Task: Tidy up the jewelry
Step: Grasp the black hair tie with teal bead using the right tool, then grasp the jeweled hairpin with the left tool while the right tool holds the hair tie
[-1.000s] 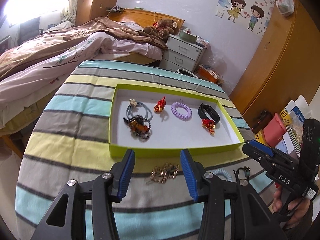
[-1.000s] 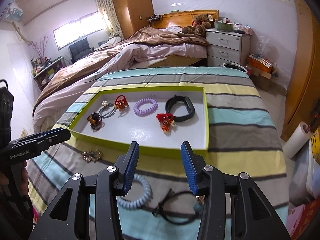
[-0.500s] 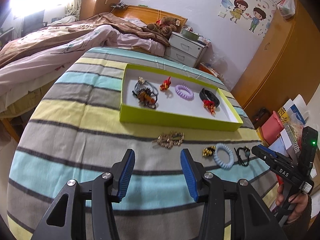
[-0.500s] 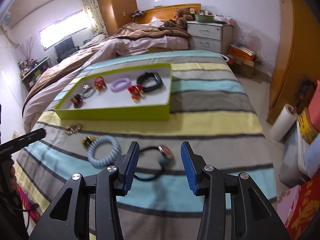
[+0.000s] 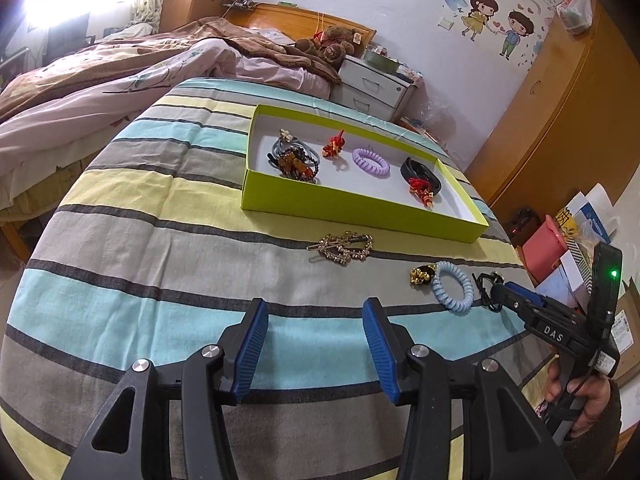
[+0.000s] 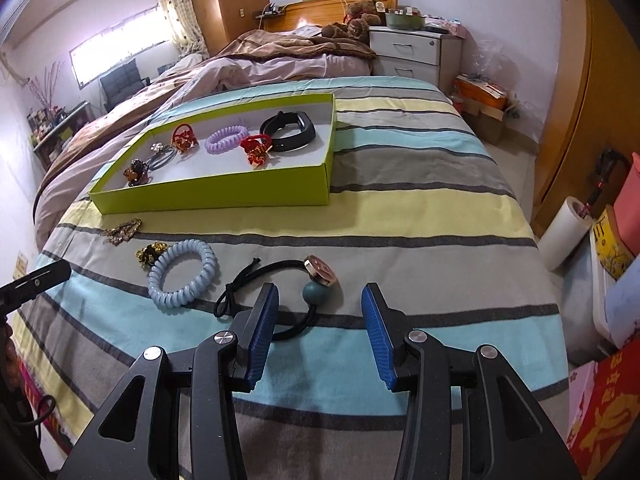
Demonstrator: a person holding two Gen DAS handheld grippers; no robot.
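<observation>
A green tray (image 5: pixel 352 210) (image 6: pixel 224 194) on the striped bed holds several hair ties, a purple coil (image 5: pixel 371 163) and a black band (image 6: pixel 289 132). Loose on the cover lie a gold hair clip (image 5: pixel 342 249) (image 6: pixel 122 231), a gold charm (image 6: pixel 150 252), a pale blue coil tie (image 5: pixel 454 287) (image 6: pixel 183 272) and a black cord tie with a teal bead (image 6: pixel 318 292). My left gripper (image 5: pixel 315 350) is open and empty, well short of the gold clip. My right gripper (image 6: pixel 318 332) is open, with the teal bead just beyond its fingertips.
The striped bed cover (image 5: pixel 160 240) drops off at the right edge. A white nightstand (image 6: pixel 412 54), a wooden wardrobe (image 5: pixel 560 112), boxes and a paper roll (image 6: pixel 564 236) stand to the right. A rumpled second bed (image 5: pixel 100 88) lies at left.
Both grippers have pulled back from the tray toward the near edge of the bed. The loose items now lie in front of them. Both stay open.
</observation>
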